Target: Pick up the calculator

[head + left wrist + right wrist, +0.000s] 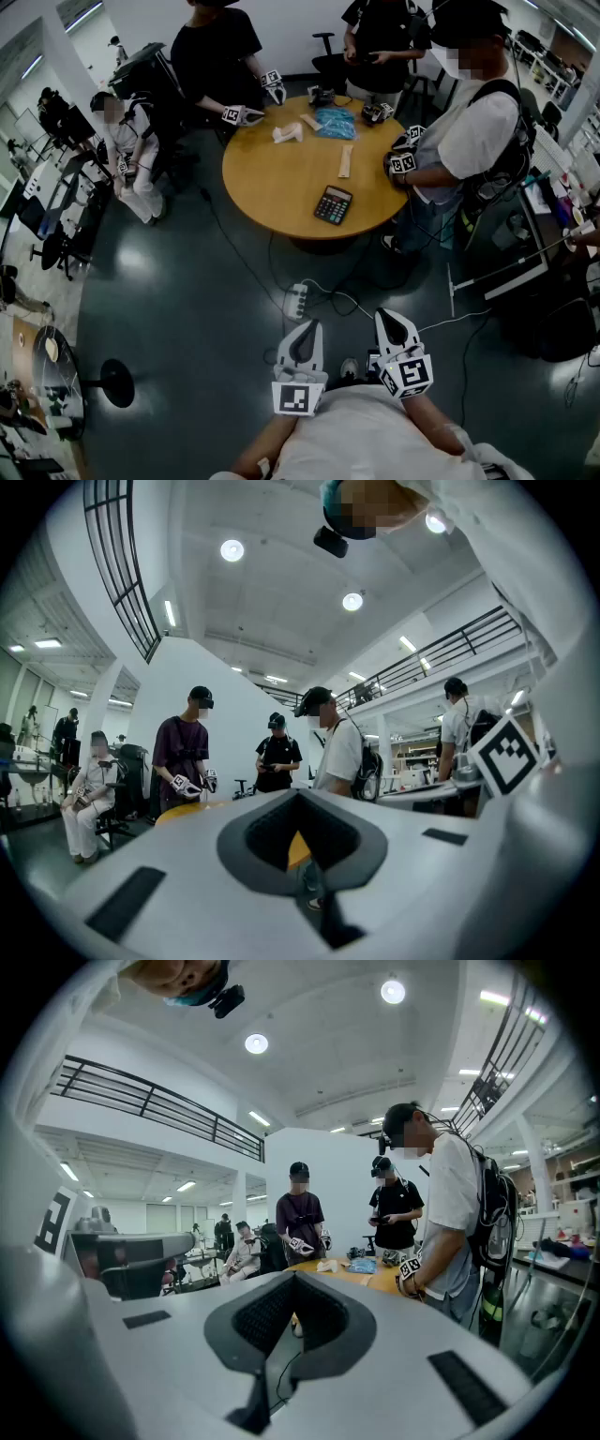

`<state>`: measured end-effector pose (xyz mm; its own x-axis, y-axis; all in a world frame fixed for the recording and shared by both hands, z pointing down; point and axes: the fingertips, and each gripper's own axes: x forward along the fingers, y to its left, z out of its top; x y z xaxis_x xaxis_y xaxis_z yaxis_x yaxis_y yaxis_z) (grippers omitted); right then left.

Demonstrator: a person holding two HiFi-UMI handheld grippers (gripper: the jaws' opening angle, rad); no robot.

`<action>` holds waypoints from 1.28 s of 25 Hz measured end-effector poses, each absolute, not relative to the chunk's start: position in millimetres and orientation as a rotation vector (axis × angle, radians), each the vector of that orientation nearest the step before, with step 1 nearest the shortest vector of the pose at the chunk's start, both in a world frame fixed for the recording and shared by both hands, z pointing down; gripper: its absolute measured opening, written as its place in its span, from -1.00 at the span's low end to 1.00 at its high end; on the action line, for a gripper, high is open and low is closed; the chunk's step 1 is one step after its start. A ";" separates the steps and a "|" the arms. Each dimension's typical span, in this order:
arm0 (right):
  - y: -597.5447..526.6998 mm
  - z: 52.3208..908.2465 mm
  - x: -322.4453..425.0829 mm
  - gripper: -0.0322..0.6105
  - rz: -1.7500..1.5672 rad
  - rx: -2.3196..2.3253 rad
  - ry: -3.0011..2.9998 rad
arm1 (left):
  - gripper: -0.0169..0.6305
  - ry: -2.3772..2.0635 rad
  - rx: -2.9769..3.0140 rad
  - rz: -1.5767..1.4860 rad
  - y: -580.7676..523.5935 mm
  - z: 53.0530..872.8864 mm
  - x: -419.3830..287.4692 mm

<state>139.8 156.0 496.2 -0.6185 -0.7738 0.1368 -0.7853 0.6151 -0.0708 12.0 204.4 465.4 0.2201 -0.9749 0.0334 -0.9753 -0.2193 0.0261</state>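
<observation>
A dark calculator (333, 204) lies flat near the near edge of a round wooden surface (272, 178), turned at a slant. Its black body carries rows of small pale keys, with a lighter display strip across its far end. Nothing touches it. Farther back on the same surface are a pale flat stick (345, 160), a blue bag (335, 122) and a small white object (288, 134).

Well short of the surface, over the dark floor (187, 309), the wearer of the head camera holds both tools close to the body. The left hand-held gripper (307, 328) has its jaws pressed together with nothing between them, and through the opening behind its tips its own view shows only a sliver of the yellow surface. The right hand-held gripper (389, 319) is likewise fully closed and empty. Both point toward the surface.

A white power strip (297, 300) lies on the floor between the grippers and the surface. A person in a white shirt (469, 131) stands at the right edge of the surface.
</observation>
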 end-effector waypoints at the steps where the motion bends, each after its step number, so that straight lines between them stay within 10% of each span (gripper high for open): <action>1: 155.1 495.0 140.1 -0.86 0.189 1.324 -2.740 | -0.93 -1.936 2.415 0.010 203.6 464.7 12.8; 32: 30.7 550.4 134.4 -0.85 0.208 1.219 -2.745 | -0.93 -1.955 2.359 0.061 98.5 498.3 -7.5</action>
<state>134.4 30.7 550.4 -0.6653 -0.7259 0.1746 -0.7439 0.6643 -0.0729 -7.5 98.5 498.3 0.1861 -0.9793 0.0799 -0.9824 -0.1839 0.0338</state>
